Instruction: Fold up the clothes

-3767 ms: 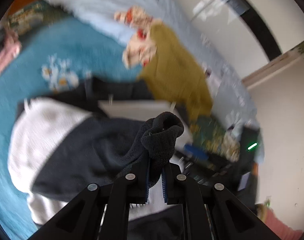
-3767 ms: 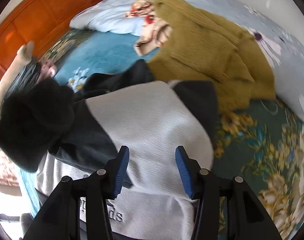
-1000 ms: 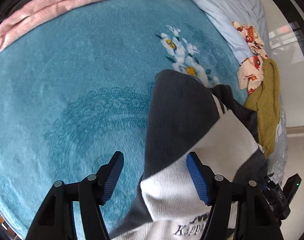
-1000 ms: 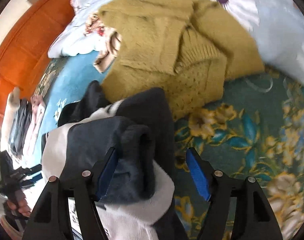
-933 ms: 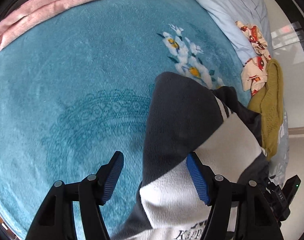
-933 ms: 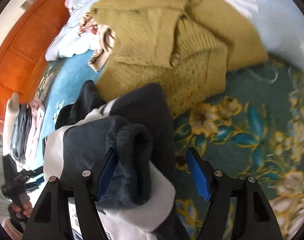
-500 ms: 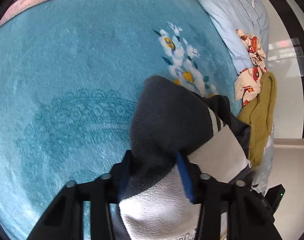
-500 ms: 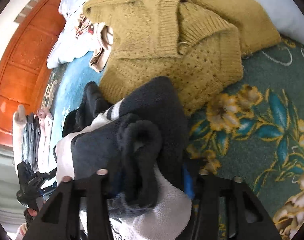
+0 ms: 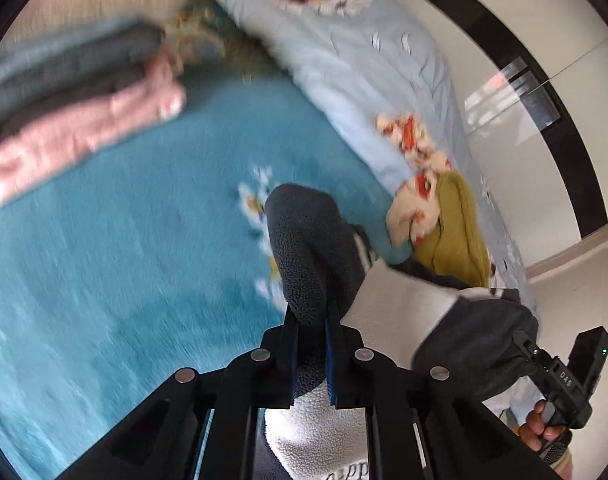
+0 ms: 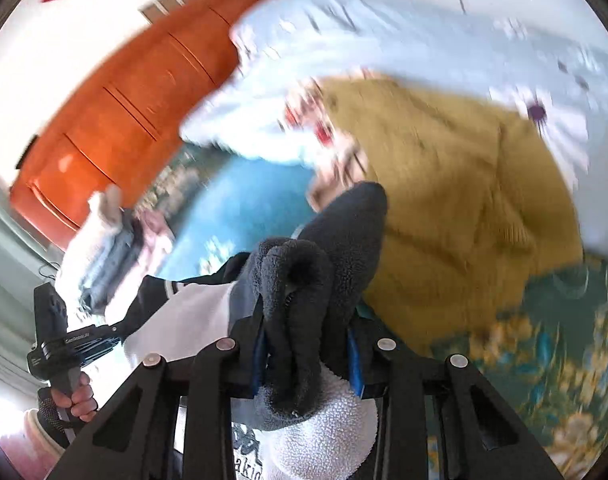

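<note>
A dark grey and white fleece sweatshirt hangs between both grippers, lifted above the blue blanket. My left gripper is shut on a dark grey fold of it. My right gripper is shut on a bunched dark grey part of the same sweatshirt, with white fleece below the fingers. The right gripper also shows at the lower right of the left wrist view, and the left gripper at the lower left of the right wrist view. Both views are blurred by motion.
A mustard knit sweater and a red-patterned cloth lie by the pale blue duvet. A stack of folded pink and grey clothes sits at the far left. An orange wooden headboard stands behind.
Both grippers have closed on the sweatshirt and lifted it off the blanket. The views have tilted up, so the headboard and folded stack now show.
</note>
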Demonstrator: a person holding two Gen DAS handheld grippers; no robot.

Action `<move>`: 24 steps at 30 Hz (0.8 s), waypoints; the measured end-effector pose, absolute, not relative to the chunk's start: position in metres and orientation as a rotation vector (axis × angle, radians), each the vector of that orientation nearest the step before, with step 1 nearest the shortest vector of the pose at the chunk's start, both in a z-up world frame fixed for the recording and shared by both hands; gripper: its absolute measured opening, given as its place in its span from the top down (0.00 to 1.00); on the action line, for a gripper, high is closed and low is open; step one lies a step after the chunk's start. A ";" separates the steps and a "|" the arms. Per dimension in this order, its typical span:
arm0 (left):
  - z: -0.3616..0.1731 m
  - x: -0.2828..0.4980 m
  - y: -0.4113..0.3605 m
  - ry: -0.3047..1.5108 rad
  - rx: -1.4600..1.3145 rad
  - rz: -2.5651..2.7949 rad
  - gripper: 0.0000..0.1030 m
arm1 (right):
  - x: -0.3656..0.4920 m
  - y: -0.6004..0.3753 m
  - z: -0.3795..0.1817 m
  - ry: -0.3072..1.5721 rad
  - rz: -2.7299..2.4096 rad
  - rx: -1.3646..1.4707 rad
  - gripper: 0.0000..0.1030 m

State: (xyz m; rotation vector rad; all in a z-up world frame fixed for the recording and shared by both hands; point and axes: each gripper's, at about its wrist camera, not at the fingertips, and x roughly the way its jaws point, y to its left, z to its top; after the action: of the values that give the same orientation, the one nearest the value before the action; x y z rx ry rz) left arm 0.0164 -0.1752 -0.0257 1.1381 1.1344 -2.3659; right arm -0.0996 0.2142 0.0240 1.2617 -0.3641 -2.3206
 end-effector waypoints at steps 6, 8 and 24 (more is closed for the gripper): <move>-0.059 0.014 -0.195 1.165 1.259 -2.230 0.87 | -0.132 0.202 -0.026 -0.356 -2.323 1.470 0.68; -0.067 0.016 -0.193 1.155 1.296 -2.215 0.84 | -0.135 0.195 -0.046 -0.310 -2.308 1.551 0.68; -0.085 0.102 -0.164 1.153 1.475 -2.188 0.45 | -0.085 0.233 -0.044 -0.318 -2.267 1.628 0.43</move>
State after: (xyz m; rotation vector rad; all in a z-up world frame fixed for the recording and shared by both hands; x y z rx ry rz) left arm 0.1019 -0.1641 -0.0846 1.4749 1.1529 -2.1884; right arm -0.0845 0.2330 -0.0436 1.6276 -0.3176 -2.2673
